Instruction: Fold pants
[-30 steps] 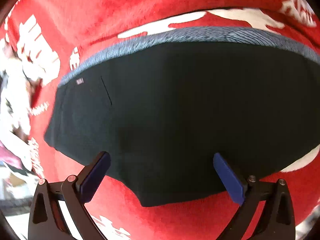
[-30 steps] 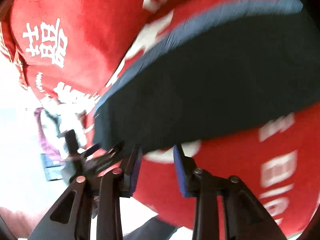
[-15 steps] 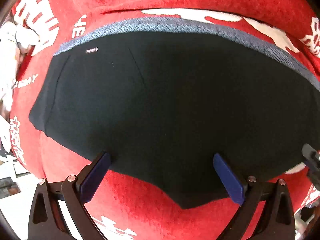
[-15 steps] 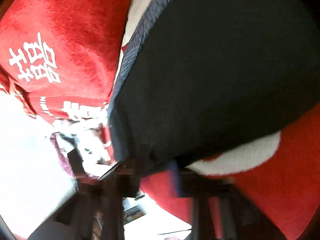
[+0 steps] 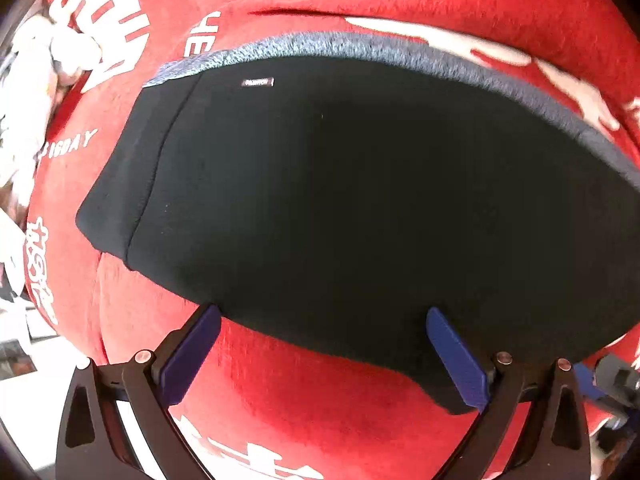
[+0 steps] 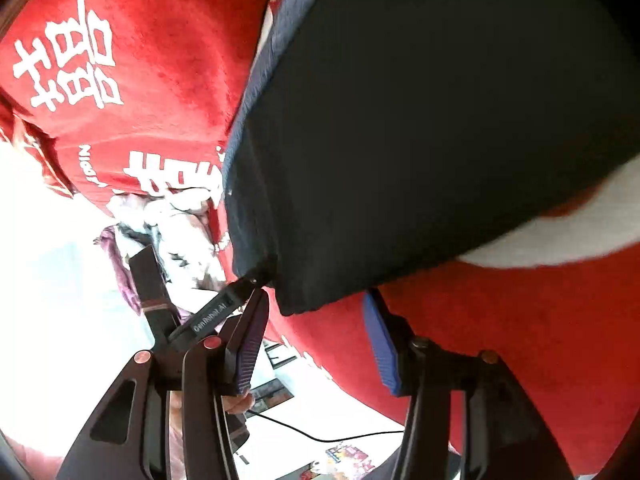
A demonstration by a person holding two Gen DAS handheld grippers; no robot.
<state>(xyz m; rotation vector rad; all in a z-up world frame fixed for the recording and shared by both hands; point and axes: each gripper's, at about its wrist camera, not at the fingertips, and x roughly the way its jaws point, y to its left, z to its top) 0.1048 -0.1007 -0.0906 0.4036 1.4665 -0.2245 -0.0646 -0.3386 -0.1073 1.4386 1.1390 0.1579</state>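
Observation:
The black pants [image 5: 340, 200] lie folded flat on a red blanket [image 5: 320, 408], with the grey waistband [image 5: 360, 46] along their far edge. My left gripper [image 5: 323, 318] points down over the near edge of the pants, open wide, the fabric below its blue pads untouched. In the right wrist view a corner of the pants [image 6: 440, 120] sits just ahead of my right gripper [image 6: 316, 300]. Its jaws are opening, and neither pad presses on the cloth. The left gripper [image 6: 160, 300] shows beside it there.
The red blanket [image 6: 140, 60] carries white printed characters. Crumpled white cloth [image 5: 36, 80] lies off its left side, also visible as a heap [image 6: 180, 220]. Beyond the blanket's edge are a pale floor, a black cable [image 6: 320, 436] and some printed papers.
The right gripper closed in on the pants corner, shut half a second ago, and now stands apart again. The left gripper slid along the near edge, so the pants sit further right in its view.

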